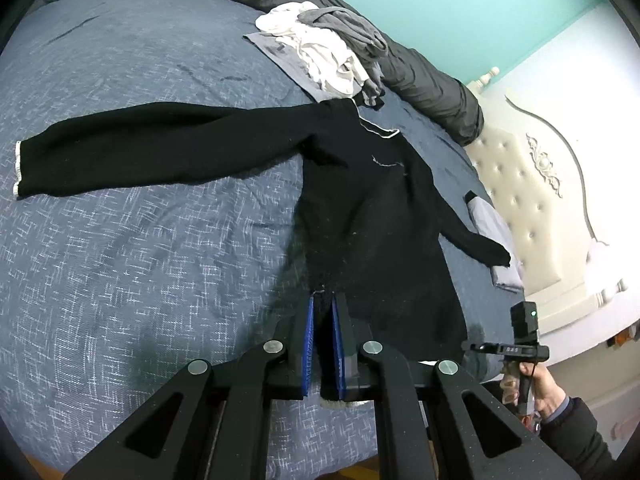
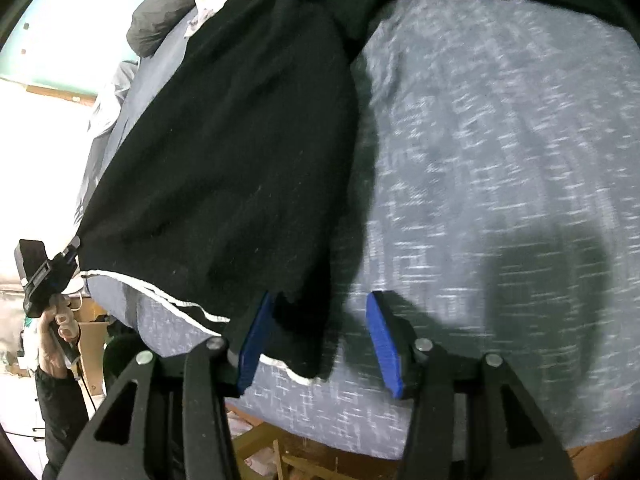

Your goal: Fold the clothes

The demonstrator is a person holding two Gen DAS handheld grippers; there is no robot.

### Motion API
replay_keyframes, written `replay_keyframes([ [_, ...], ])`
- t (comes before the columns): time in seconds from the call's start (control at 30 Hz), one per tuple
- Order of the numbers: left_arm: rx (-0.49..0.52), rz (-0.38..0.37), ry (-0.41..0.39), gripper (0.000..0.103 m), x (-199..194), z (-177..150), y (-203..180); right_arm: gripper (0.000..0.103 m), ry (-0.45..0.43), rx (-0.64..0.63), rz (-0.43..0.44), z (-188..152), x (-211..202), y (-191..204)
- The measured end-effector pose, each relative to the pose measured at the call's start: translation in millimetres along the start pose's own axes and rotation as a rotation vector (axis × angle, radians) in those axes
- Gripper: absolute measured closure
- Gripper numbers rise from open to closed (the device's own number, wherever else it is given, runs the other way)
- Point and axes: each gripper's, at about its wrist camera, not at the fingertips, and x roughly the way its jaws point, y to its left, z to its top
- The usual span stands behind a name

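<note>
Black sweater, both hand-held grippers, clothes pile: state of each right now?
Black sweater: spread flat on the bed, sleeves out, unfolded.
Left hand-held gripper: shut on the sweater hem.
Right hand-held gripper: open, hem corner between its fingers, not clamped.
Clothes pile: crumpled, unfolded.

open bedspread [image 1: 120,240] left of sweater [image 1: 380,220], clothes pile [image 1: 320,48] & rolled duvet [image 1: 432,80] block far side

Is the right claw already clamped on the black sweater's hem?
No: the right claw stands wide open, its blue pads apart around the corner of the black knit sweater.
</note>
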Motion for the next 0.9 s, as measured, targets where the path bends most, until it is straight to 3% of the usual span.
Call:
replay_keyframes([
  [0.17,0.002,0.010,0.004,0.094,0.2,0.5,2.0,0.055,0.023,-0.016,-0.016,-2.5,14.5,11.1],
  [0.27,0.002,0.015,0.009,0.094,1.7,-0.5,2.6,0.093,0.010,-0.040,-0.019,-3.7,11.1,15.8],
  [0.3,0.006,0.015,0.012,0.094,2.2,-1.4,1.2,0.099,-0.006,-0.054,-0.027,-3.7,5.8,17.8],
  [0.63,0.196,0.016,0.112,0.094,13.1,-21.8,-60.5,0.100,-0.200,-0.150,-0.110,4.2,-101.7,14.5],
  [0.9,0.292,0.033,0.233,0.094,46.2,-54.5,-83.2,0.100,-0.168,-0.160,-0.226,-21.9,-106.8,-12.9],
])
